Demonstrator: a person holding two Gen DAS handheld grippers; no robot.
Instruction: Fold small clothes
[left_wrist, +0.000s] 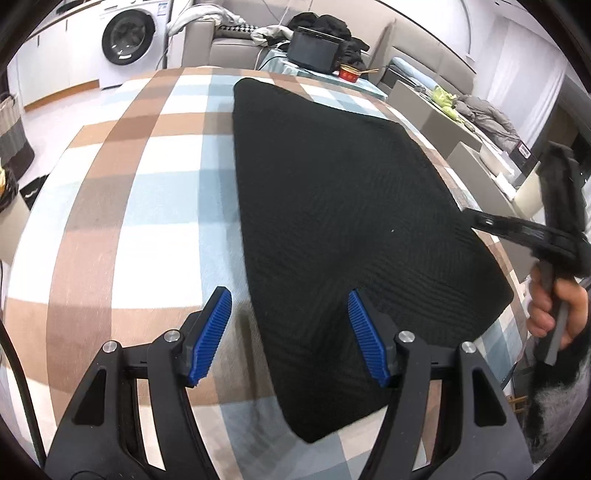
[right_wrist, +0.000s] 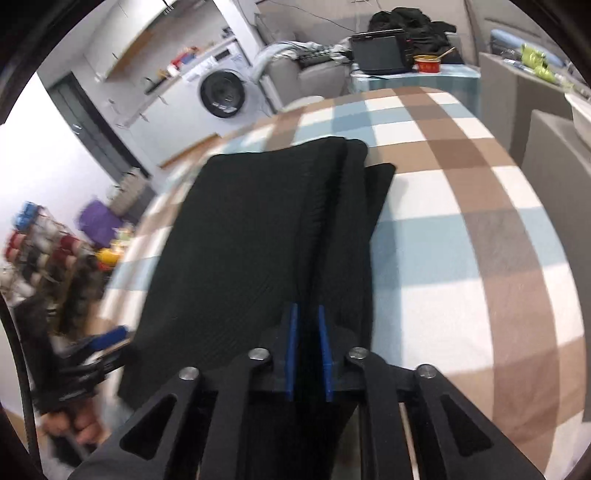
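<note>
A black ribbed garment (left_wrist: 332, 206) lies flat on the checked tablecloth (left_wrist: 147, 192). My left gripper (left_wrist: 290, 325) is open and empty, hovering over the garment's near left edge. My right gripper (right_wrist: 306, 343) is shut on the garment's (right_wrist: 240, 240) right edge, with a fold of cloth pinched between its blue pads (right_wrist: 291, 347). In the left wrist view the right gripper (left_wrist: 517, 232) shows at the garment's right side, held by a hand. In the right wrist view the left gripper (right_wrist: 99, 347) shows blurred at the lower left.
A washing machine (left_wrist: 129, 37) stands beyond the table. A side table with a black box (left_wrist: 314, 48) and a red bowl (left_wrist: 349, 72) is at the far end. Sofas (left_wrist: 443, 62) with clothes line the back. Storage shelves (right_wrist: 37, 251) stand on the left.
</note>
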